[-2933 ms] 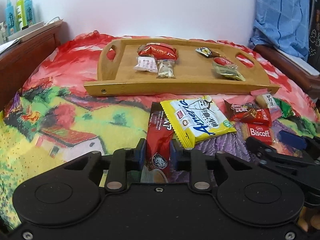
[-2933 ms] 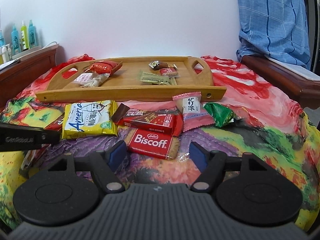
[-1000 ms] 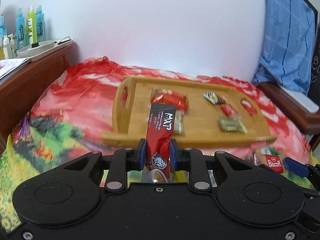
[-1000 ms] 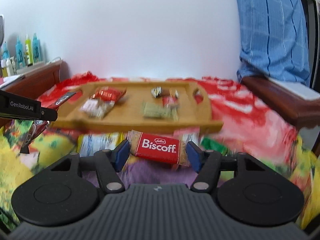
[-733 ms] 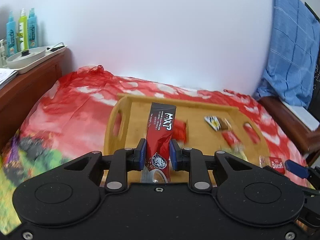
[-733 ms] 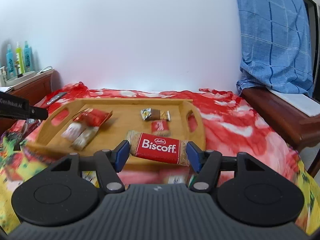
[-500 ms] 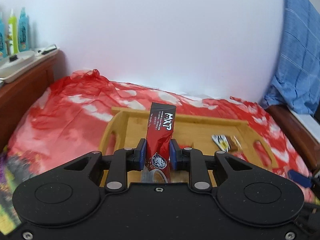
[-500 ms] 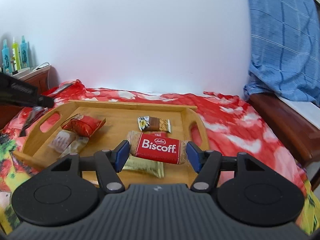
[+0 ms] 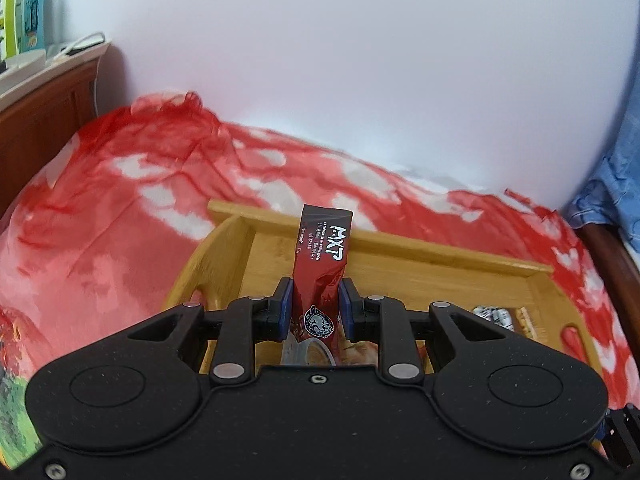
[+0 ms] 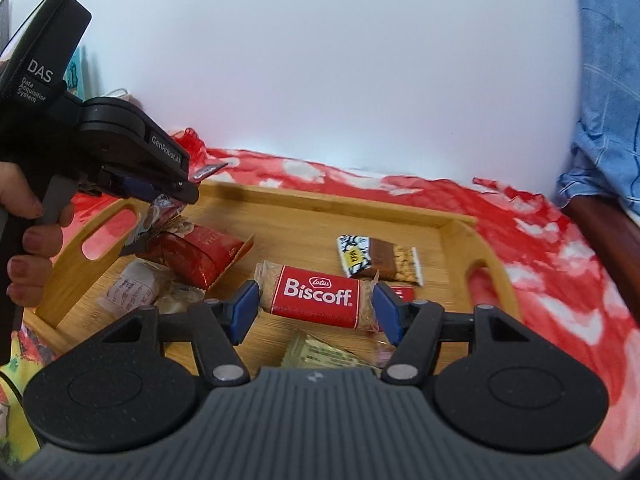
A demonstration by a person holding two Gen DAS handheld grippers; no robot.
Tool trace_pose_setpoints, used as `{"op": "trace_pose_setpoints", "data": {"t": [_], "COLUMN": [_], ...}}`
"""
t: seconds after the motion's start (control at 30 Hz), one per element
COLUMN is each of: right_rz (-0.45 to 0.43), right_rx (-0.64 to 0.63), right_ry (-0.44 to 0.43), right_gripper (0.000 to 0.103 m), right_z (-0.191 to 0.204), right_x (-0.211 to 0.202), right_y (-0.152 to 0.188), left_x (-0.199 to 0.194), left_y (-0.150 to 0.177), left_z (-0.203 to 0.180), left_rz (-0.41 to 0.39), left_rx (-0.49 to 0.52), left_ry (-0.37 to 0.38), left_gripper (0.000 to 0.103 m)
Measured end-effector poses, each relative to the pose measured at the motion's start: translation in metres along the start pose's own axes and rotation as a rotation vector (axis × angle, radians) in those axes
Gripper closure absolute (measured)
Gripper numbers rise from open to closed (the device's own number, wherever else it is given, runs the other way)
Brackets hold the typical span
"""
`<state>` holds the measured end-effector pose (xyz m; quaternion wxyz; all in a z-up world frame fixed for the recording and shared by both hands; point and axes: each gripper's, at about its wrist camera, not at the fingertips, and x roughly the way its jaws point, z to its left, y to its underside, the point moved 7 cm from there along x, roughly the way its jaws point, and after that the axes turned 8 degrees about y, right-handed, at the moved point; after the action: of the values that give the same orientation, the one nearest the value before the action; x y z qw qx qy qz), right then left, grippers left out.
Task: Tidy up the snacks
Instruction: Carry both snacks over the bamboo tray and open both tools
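Bamboo fills both views now: a second ago the tray (image 10: 328, 208) sat well ahead of me across the cloth (image 9: 100, 200), with loose packets lying in front of it, and now both grippers hang over its floor. My left gripper (image 9: 313, 312) has its jaws clamped tight on the sachet (image 9: 322, 264), the dark red stick standing upright between the blue pads just as it did on the way over; from the right wrist view I can see it poised above the tray's left end, over the red packet (image 10: 196, 256) beside the handle slot, with the person's hand (image 10: 28, 240) on the grip. My right gripper (image 10: 314, 310) holds the Biscoff (image 10: 318, 294) crosswise, a pad pressed against each end of the wrapper, unchanged since the lift, and it floats above the tray's middle, just short of the bar (image 10: 378, 260) and above a pale gold packet (image 10: 320, 354) at my near edge. So the carry is essentially done for both pieces and what remains, as I judge it, is the set-down. I would look for bare wood before letting go: the left end is already crowded, and dropping the sachet on the red packet would leave it heaped rather than sorted. The Biscoff seems to have open floor just ahead. Whether either snack already touches the tray I cannot tell.
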<state>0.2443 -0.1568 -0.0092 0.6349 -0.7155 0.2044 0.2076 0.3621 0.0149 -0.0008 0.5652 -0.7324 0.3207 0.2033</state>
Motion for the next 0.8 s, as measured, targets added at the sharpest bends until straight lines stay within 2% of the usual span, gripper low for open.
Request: {"op": "trace_pose_setpoints", "data": {"t": [0.3, 0.33, 0.37, 0.43, 0.53, 0.8], "right_rz": [0.030, 0.034, 0.036, 0.027, -0.001, -0.057], "right_rx": [-0.031, -0.032, -0.032, -0.025, -0.019, -0.012], "right_ry": [-0.027, -0.028, -0.030, -0.038, -0.046, -0.049], "right_gripper": [0.036, 0.035, 0.028, 0.024, 0.018, 0.013], "right_z": [0.018, 0.020, 0.021, 0.021, 0.020, 0.007], "right_x": [0.017, 0.018, 0.018, 0.016, 0.006, -0.039], "right_y": [0.002, 0.002, 0.003, 0.002, 0.000, 0.003], "left_x": [0.005, 0.005, 0.005, -0.001, -0.015, -0.064], "left_y": [0.020, 0.022, 0.023, 0.024, 0.023, 0.040], "left_z": [0.019, 0.020, 0.021, 0.021, 0.014, -0.009], "left_rz": [0.037, 0.044, 0.046, 0.039, 0.010, -0.030], "left_rx": [0.000, 0.007, 0.011, 0.022, 0.055, 0.137], "left_ry": [-0.051, -0.056, -0.061, -0.061, -0.043, 0.019], "left_gripper": [0.080, 0.079, 0.078, 0.070, 0.050, 0.022]}}
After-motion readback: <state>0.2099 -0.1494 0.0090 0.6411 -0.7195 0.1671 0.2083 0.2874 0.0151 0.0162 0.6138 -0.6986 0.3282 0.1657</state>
